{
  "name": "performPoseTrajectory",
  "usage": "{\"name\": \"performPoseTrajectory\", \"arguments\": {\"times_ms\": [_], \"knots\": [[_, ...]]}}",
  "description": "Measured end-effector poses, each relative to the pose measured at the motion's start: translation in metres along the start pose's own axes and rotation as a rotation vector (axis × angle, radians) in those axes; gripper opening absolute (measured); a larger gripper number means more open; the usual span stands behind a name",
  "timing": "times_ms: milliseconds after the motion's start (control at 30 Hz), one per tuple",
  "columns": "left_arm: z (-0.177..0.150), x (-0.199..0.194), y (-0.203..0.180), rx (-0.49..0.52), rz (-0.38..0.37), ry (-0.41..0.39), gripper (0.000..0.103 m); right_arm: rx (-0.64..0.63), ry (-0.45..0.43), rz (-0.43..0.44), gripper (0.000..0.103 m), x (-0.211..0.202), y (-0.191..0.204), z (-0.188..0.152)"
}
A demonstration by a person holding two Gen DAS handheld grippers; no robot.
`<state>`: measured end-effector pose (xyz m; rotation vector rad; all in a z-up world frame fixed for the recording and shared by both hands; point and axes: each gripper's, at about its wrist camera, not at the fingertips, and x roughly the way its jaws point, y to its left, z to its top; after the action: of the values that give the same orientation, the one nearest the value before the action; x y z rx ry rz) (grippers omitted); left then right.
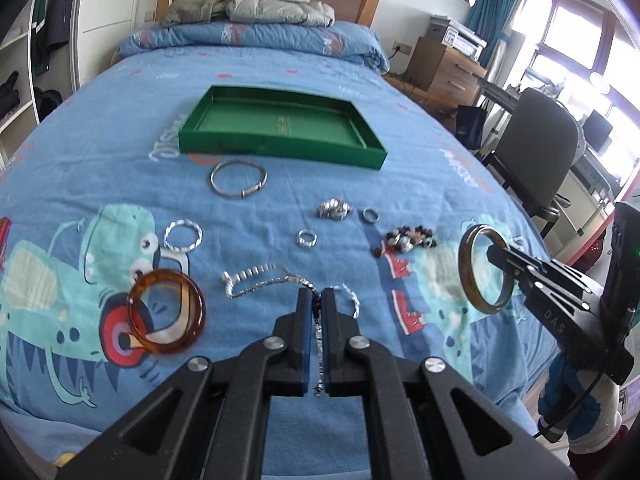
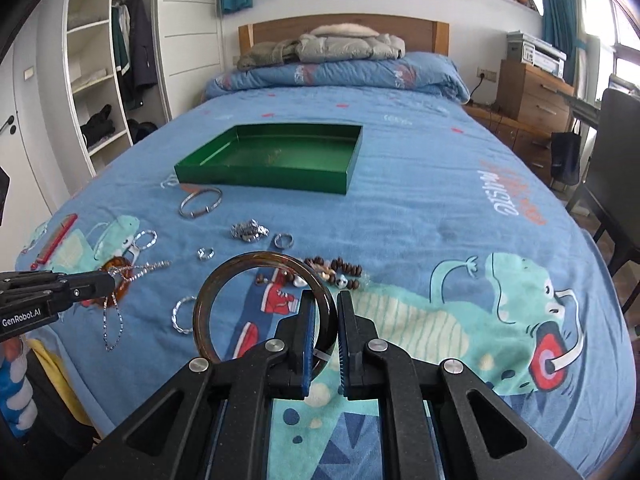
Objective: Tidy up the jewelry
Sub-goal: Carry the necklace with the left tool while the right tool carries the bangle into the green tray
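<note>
Both the left gripper (image 1: 317,300) and right gripper (image 2: 325,304) are matte black, with blue finger pads (image 1: 306,320), round silver screws (image 1: 273,344) and white lettering (image 2: 25,322).

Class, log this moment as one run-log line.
left gripper: shut on silver chain | right gripper: shut on dark bangle | green tray: empty

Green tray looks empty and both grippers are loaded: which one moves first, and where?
Probably the right gripper: carry its dark brown bangle forward over the green tray and release there. The bangle hangs clear of the bedspread, while the left gripper's silver chain trails partly on the bedspread, so it likely needs lifting first.
</note>
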<state>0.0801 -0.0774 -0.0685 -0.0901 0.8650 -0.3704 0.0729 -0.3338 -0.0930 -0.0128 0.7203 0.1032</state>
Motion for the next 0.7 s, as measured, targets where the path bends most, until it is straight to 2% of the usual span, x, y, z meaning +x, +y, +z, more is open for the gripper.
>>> {"name": "performPoseTrajectory", "arguments": {"times_ms": [400,700], "knots": [[0.047,-0.043,-0.008,0.027,-0.059,-0.124,0.003,-0.010,-0.082,-0.005,0.010,-0.026,0.011,0.028],[0.119,-0.035,0.006,0.038,-0.036,-0.213,0.003,-0.035,-0.117,0.002,0.010,0.000,0.014,0.083]]}}
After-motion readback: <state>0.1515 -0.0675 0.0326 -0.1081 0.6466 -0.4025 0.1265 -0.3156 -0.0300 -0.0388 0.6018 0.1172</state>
